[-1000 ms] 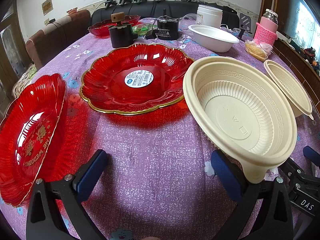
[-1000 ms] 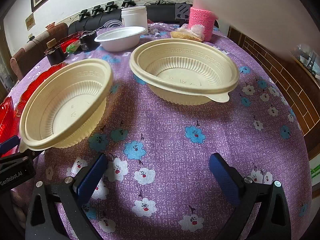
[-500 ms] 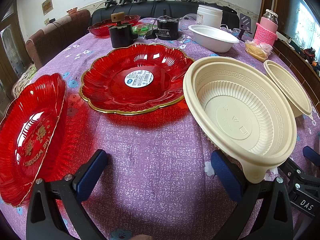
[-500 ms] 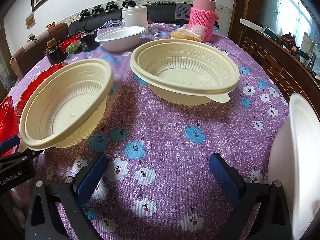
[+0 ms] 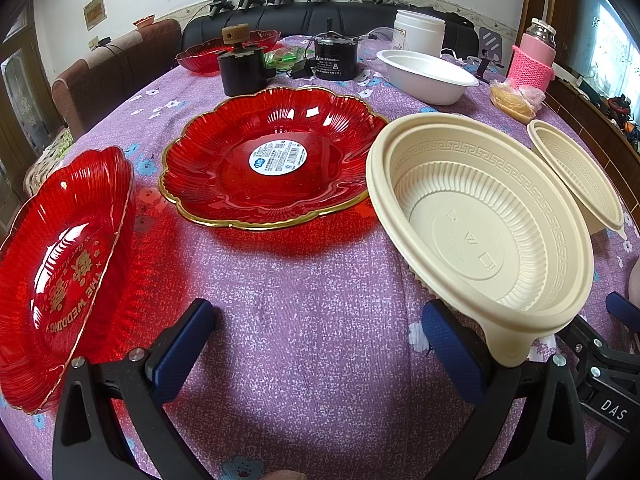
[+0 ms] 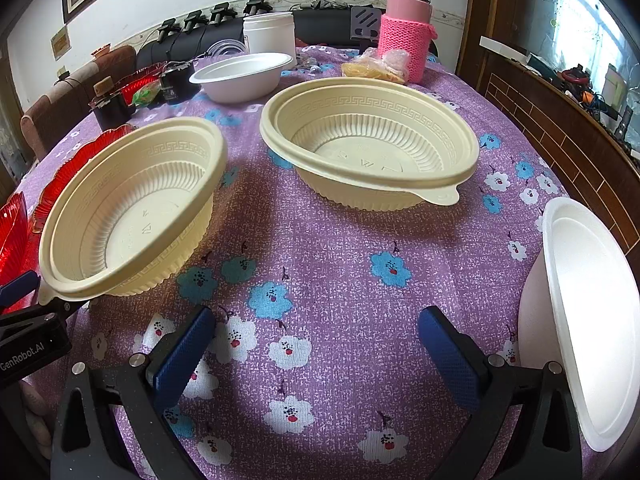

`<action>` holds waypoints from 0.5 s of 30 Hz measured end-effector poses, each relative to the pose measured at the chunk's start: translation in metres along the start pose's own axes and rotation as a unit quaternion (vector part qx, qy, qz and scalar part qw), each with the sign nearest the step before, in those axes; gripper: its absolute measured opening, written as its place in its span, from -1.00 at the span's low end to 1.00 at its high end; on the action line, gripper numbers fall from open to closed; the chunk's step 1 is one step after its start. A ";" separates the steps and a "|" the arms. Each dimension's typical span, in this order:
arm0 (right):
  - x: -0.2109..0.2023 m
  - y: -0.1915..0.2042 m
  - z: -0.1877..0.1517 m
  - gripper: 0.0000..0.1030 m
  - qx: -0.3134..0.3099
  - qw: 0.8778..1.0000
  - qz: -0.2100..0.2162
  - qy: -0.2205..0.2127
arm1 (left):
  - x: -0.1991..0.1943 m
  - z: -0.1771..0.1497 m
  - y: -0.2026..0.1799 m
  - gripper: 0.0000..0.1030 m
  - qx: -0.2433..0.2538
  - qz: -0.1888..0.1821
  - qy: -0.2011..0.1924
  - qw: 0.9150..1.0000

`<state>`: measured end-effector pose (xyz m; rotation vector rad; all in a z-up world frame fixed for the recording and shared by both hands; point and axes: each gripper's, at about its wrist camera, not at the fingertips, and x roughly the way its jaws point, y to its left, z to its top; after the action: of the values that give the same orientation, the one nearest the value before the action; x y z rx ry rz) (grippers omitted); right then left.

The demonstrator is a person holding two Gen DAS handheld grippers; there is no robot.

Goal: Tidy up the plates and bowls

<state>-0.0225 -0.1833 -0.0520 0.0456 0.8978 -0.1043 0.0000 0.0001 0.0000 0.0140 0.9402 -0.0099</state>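
In the left wrist view a gold-rimmed red plate (image 5: 272,160) lies at the centre of the purple tablecloth, a second red plate (image 5: 60,264) lies at the left, and a cream bowl (image 5: 480,224) sits at the right, its tab by my right finger. My left gripper (image 5: 316,344) is open and empty above bare cloth. In the right wrist view the same cream bowl (image 6: 132,204) is at the left, a second cream bowl (image 6: 368,144) ahead, and a white bowl (image 6: 592,312) at the right edge. My right gripper (image 6: 316,344) is open and empty.
At the back stand another white bowl (image 6: 244,76), a white tub (image 6: 270,32), a pink-sleeved flask (image 6: 406,28), a bag of food (image 6: 376,68), black canisters (image 5: 244,66) and a third red dish (image 5: 200,52). A brick ledge (image 6: 560,128) borders the table on the right.
A white bowl has come into the right wrist view at the right edge and now sits closer in. Both grippers have stayed where they were.
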 end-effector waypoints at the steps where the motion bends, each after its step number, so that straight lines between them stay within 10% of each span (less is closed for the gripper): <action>1: 0.000 0.000 0.000 0.98 0.000 1.000 0.000 0.000 | 0.000 0.000 0.000 1.00 0.000 0.000 0.000 1.000; 15: 0.003 0.001 0.002 0.98 0.004 1.000 -0.001 0.000 | -0.001 -0.001 0.000 1.00 -0.001 0.001 0.002 1.000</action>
<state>-0.0191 -0.1829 -0.0529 0.0512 0.8969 -0.1100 -0.0009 0.0001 0.0003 0.0125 0.9440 -0.0074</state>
